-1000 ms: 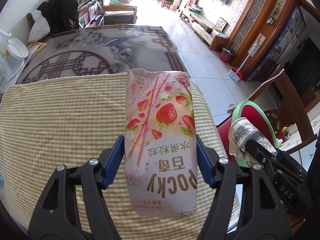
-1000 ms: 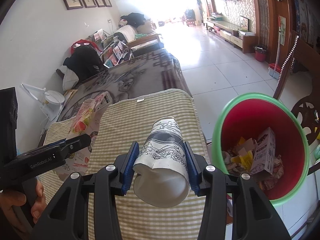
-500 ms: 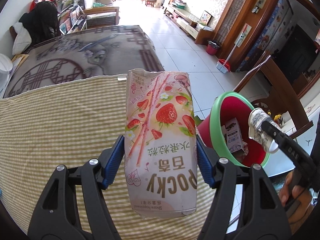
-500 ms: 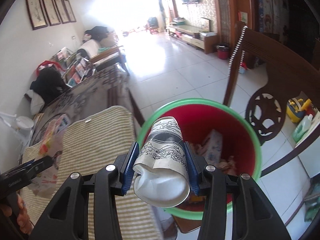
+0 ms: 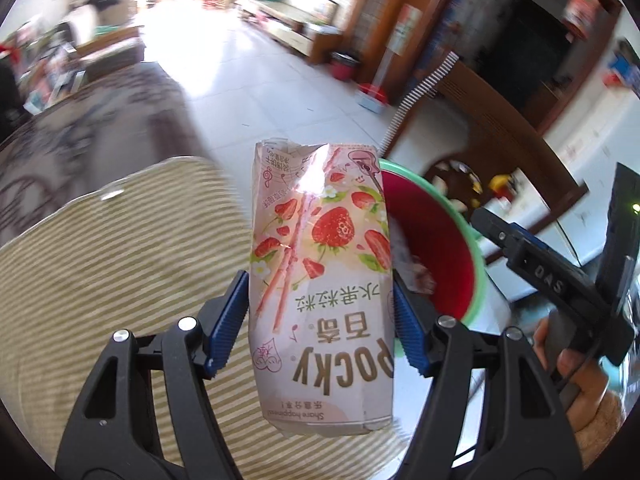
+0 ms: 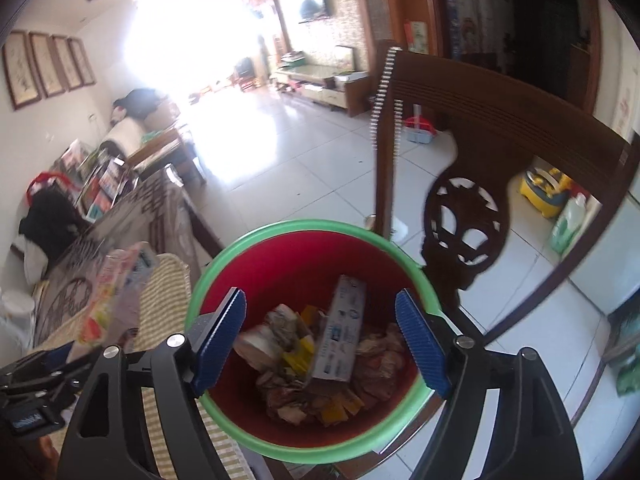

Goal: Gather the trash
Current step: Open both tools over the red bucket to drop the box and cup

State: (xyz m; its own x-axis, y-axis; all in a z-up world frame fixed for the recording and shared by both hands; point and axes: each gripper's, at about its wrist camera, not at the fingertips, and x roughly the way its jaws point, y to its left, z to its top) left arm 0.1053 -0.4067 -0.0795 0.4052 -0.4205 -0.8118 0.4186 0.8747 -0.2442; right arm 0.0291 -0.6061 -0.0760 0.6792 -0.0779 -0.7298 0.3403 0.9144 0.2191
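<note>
While chair [image 6: 500,128] flanks bin [image 6: 256,436] | striped cloth [image 5: 100,264] alongside

**Readable text**

Snack box [image 5: 320,280], upside down in left wrist view: "POCKY" in gold capitals, Chinese characters 百奇 and 水果粒粒 above it, small line "Share happiness!" at the near end. Right gripper [image 5: 496,236] body seen from the side: raised letters "DAS". The carton [image 6: 340,336] in the bin has print too small to read.

A carved dark wooden chair [image 6: 472,216] stands on white floor tiles [image 6: 304,168] near framed pictures [image 6: 48,66].
</note>
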